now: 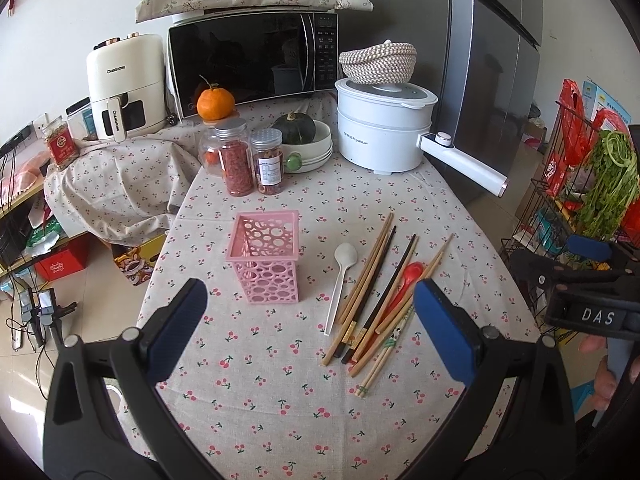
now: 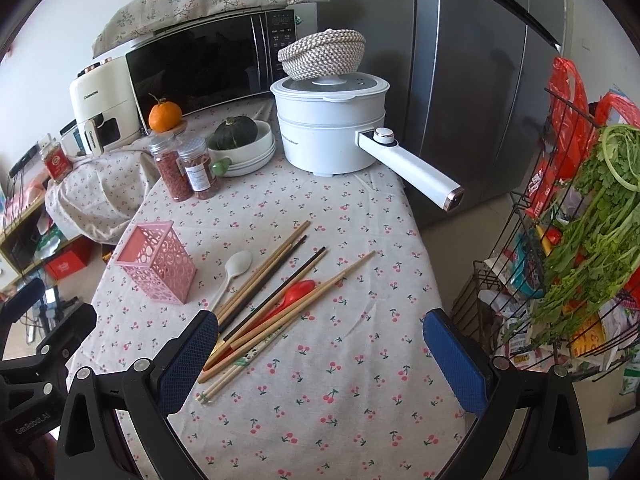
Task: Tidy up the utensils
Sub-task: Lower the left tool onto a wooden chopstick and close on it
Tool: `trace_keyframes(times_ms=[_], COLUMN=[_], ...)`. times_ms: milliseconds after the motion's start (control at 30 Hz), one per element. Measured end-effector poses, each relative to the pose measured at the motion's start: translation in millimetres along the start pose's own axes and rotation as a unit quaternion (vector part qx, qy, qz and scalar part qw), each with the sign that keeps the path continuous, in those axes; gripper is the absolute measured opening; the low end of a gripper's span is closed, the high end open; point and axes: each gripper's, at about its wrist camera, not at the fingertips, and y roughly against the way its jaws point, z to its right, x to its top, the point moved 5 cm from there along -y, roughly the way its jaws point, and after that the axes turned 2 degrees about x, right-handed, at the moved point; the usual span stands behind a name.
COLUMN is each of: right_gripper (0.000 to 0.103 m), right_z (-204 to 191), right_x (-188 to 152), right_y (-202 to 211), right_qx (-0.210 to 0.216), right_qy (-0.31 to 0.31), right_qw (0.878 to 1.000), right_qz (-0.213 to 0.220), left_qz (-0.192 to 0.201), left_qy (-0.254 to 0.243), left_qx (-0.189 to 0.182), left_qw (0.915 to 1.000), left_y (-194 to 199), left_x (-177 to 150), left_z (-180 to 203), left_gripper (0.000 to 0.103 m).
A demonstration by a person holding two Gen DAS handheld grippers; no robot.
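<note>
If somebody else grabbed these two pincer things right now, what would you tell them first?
Left gripper: open, empty, above the table.
Right gripper: open, empty, near the chopstick ends.
Pink holder: upright, looks empty.
To its right, loose on the cloth: white spoon, red spoon among the chopsticks, a mix of wooden and dark ones.
Done: nothing yet.
Left: put every utensil into the holder.

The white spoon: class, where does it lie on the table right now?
In both wrist views the white spoon lies flat on the cherry-print tablecloth, between the pink utensil holder on its left and the chopsticks on its right.
</note>
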Motion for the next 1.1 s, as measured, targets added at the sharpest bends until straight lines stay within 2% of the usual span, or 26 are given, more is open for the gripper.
trace_keyframes(times_ms=[100,267,400,467,700,733,900,1100], right_gripper=[0.103,0.103,0.102,0.1,0.093,0.093,0.093,0.093], right_z=[9.9,42.6,58.9,65.0,70.1,71.0,76.3,83.4], right_x=[10.3,18.1,22.2,23.2,19.3,19.6,17.3,15.3], right_y=[-11.4,-43.0,-61.9,-68.9,-89.9,-92.8,-107.7,-114.5], right_qx=[-0.004,0.009,0.005,0.005,0.056,0.055,0.05,0.046], right_qy=[-0.001,-0.055,-0.062,-0.064,-0.097,-0.099,-0.106,-0.107], right_qw=[1.0,0.997,0.995,0.994,0.987,0.986,0.983,0.982], right_qz=[-0.013,-0.056,-0.075,-0.084,-0.12,-0.122,-0.144,-0.149], left_qz=[-0.012,-0.071,-0.128,-0.159,-0.239,-0.247,-0.271,-0.279], left_qy=[-0.022,-0.053,-0.051,-0.048,-0.042,-0.038,-0.032,-0.042], left_qx=[-0.005,-0.032,-0.062,-0.074,-0.09,-0.095,-0.114,-0.105], left_qw=[0.9997,0.9956,0.9886,0.9833,0.9659,0.9637,0.9553,0.9537], left_y=[-10.4,-40.6,-79.1,-100.0,-178.3,-189.0,-233.1,-267.3], left_x=[8.6,23.9,34.3,35.4,30.0,29.1,27.7,30.2], left_z=[8.1,28.0,43.9,52.0,76.5,79.2,98.9,117.3], left_gripper=[0.103,0.103,0.102,0.096,0.049,0.042,0.021,0.018])
